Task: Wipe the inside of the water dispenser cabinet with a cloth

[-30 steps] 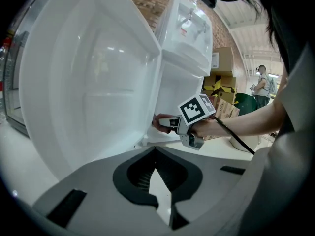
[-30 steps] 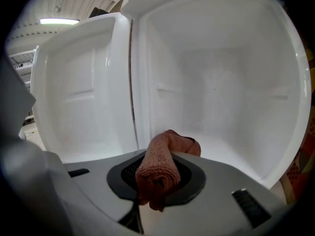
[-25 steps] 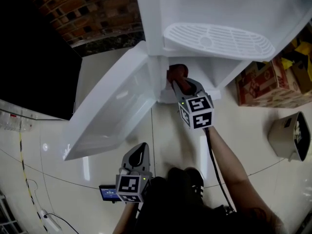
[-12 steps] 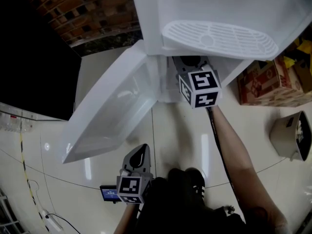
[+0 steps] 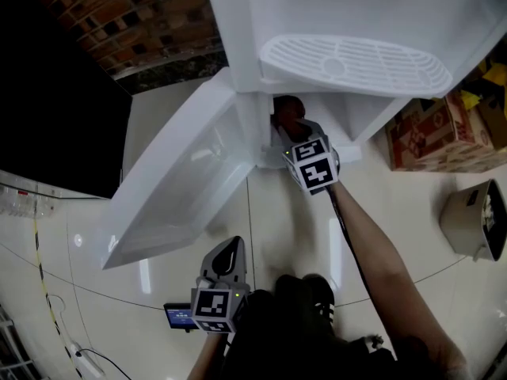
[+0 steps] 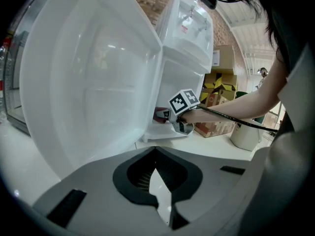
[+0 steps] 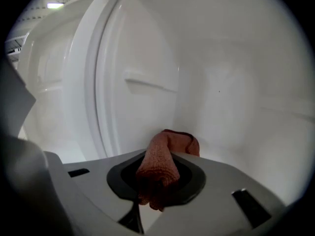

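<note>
Cloth (image 7: 160, 168), a reddish-brown towelling rag, is clamped between the jaws of the right gripper (image 7: 153, 193). It is bunched into a roll that sticks out past the jaw tips, against the white inner wall of the water dispenser cabinet (image 7: 231, 97).

In the head view the cloth (image 5: 287, 115) shows only as a dark red lump in the cabinet's low opening, under the ribbed drip tray (image 5: 356, 66). The right gripper (image 5: 291, 133) reaches in from the near side.

Only the right gripper view shows the inside: smooth white walls, a shallow ledge (image 7: 150, 85) on the left wall, and open room above the cloth.

The cabinet door (image 5: 178, 176) stands swung wide to the left. The left gripper (image 5: 227, 252) hangs low and near, well apart from the cabinet, its jaws a narrow slit with nothing between them. Cardboard boxes (image 5: 432, 129) stand right of the dispenser.
</note>
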### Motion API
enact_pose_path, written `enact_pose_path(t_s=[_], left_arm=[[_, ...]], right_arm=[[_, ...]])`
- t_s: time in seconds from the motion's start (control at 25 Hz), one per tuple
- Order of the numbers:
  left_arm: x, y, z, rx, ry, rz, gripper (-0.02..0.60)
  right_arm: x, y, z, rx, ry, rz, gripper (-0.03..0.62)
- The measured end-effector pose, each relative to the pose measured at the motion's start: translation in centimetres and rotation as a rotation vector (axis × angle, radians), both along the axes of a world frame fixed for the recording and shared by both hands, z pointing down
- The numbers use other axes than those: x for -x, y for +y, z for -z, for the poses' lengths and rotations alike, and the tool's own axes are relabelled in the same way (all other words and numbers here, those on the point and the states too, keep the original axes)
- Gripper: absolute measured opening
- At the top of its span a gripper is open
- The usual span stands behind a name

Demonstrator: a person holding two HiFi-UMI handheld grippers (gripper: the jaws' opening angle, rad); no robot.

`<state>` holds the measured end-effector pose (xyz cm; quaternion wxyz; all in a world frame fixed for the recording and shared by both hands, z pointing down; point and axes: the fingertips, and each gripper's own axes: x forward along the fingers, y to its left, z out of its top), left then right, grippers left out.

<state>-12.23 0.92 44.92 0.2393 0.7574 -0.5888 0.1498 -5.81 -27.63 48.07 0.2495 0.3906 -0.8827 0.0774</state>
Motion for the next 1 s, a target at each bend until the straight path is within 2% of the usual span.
enact_pose_path(t_s=[0.08,0.16,0.28,0.44,0.56,0.76,1.0], left_arm=[[0.0,0.0,0.0,0.001,-0.002,0.0,-0.02],[0.2,0.0,0.0,0.001,-0.004,0.004,-0.02],[0.3,0.0,0.0,0.0,-0.003,0.01,-0.02],[0.1,0.0,0.0,0.0,-0.003,0.005,-0.02],[0.0,0.0,-0.1,0.002,-0.005,0.0,-0.02],[0.2,0.1,-0.1,0.007,-0.005,0.006,-0.02],[0.4,0.3,-0.3,0.013,-0.01,0.009,-0.02]], right_arm=[[-0.2,0.3,-0.4,0.008,-0.004,0.0,0.084],[-0.3,-0.1,0.7,-0.023,-0.008,0.0,0.084],[-0.9,-1.7,5.3,-0.155,-0.038,-0.025,0.084],[-2.6,-4.4,13.0,-0.349,-0.145,-0.094,0.084],[-3.6,-5.8,16.7,-0.412,-0.196,-0.127,0.084],[-4.9,-7.9,13.7,-0.364,-0.113,-0.161,0.084],[-5.5,-7.5,6.0,-0.194,0.008,-0.172,0.084]])
